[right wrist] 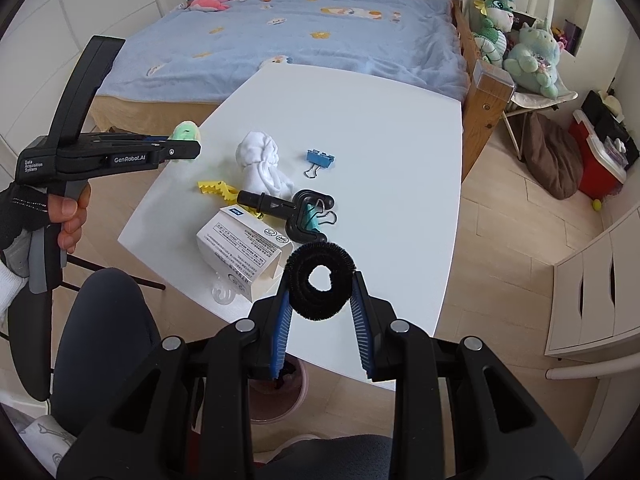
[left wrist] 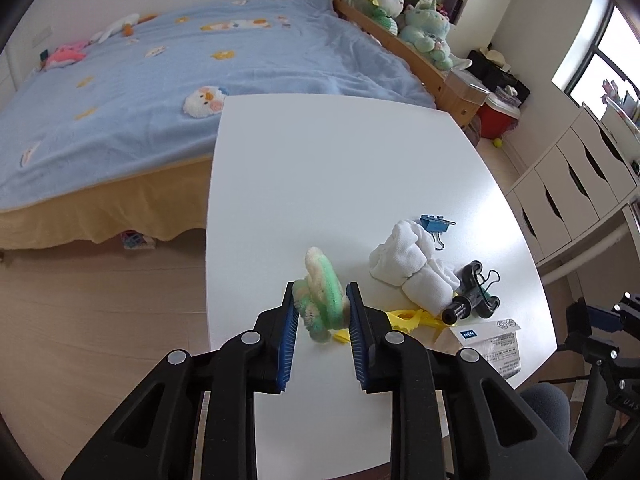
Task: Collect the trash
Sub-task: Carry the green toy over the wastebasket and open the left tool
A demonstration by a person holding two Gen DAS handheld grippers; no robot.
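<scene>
While the left gripper (left wrist: 322, 306) clamps a green fuzzy scrap (left wrist: 322, 292) above the white table (left wrist: 320, 168), the right gripper (right wrist: 321, 286) pinches a black fuzzy ring (right wrist: 321, 286) over its near edge.

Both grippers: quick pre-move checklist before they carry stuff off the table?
1. Left gripper shut on the green fuzzy scrunchie: ok, pads press both sides.
2. Scrunchie clear of the white table: ok; the right wrist view shows it lifted off.
3. Right gripper shut on the black fuzzy ring: ok.
4. Drop target: cannot tell; a pinkish bin shows below the right gripper, mostly hidden.
5. Left on the table: white cloth, blue binder clip, yellow clip, black tool, paper box: not ok, uncollected.
</scene>
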